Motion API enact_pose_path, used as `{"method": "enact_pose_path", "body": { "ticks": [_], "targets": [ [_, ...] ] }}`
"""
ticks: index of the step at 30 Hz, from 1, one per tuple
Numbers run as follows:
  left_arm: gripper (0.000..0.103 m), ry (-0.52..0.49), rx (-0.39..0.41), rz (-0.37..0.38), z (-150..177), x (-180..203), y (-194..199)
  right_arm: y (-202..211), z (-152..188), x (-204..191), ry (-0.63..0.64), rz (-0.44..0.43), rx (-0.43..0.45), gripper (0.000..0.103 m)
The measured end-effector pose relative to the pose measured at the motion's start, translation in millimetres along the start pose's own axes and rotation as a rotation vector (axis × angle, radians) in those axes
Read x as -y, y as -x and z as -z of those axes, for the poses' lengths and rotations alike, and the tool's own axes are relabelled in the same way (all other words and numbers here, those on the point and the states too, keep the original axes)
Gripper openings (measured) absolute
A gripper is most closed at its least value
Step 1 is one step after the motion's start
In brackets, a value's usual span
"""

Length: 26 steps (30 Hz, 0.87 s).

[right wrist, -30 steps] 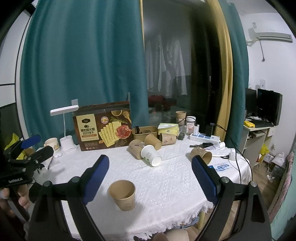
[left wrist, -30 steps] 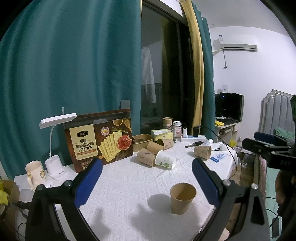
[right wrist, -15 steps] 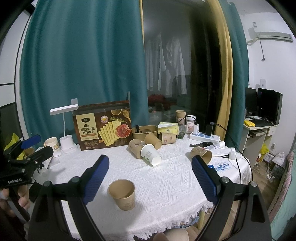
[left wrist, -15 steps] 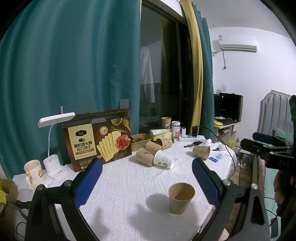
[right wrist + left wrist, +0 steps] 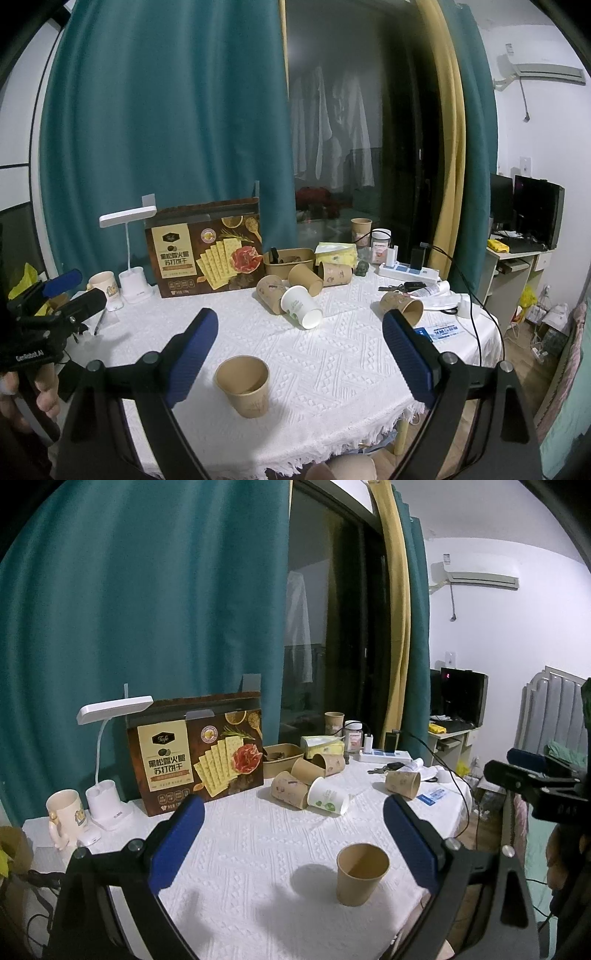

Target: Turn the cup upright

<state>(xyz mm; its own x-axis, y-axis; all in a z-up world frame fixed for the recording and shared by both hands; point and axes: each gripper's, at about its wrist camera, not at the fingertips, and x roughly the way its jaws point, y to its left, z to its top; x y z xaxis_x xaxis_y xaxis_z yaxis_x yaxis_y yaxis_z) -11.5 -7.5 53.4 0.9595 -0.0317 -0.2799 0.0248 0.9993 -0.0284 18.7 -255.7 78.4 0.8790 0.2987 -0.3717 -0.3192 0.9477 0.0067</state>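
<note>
Almost nothing differs from the frames of a second ago: both grippers hang where they were, jaws spread as wide as before, and every cup sits in the same spot; only the left wrist view drifts very slightly. In that view the left gripper (image 5: 291, 843) is released, its blue pads well apart and gripping nothing, with the brown paper cup (image 5: 361, 873) standing upright, mouth up, on the white tablecloth (image 5: 258, 849) at about 4 o'clock of the picture's centre, nearer the right pad but touching neither. From the right wrist view the right gripper (image 5: 300, 356) is likewise released and empty, and the same cup (image 5: 244, 384) stands near the table's front edge at about 7 o'clock, just beside the left pad. Farther back, toward 12 o'clock, a white cup (image 5: 301, 307) lies on its side against a cluster of tipped brown cups (image 5: 291, 282), and one more brown cup lies alone (image 5: 402, 305) at about 3 o'clock. Beyond them stand the cracker box (image 5: 207, 247), a white desk lamp (image 5: 129, 254) and a mug (image 5: 102, 283) at 9 o'clock, then the teal curtain (image 5: 166, 110).
</note>
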Motion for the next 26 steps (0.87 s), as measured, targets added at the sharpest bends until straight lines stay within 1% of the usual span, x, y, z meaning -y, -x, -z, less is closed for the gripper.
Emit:
{"method": "enact_pose_path", "body": {
  "ticks": [26],
  "targets": [
    [0.098, 0.004, 0.003, 0.005, 0.7, -2.0, 0.7, -1.0, 3.9, 0.3, 0.003, 0.001, -0.005, 0.089]
  ]
}}
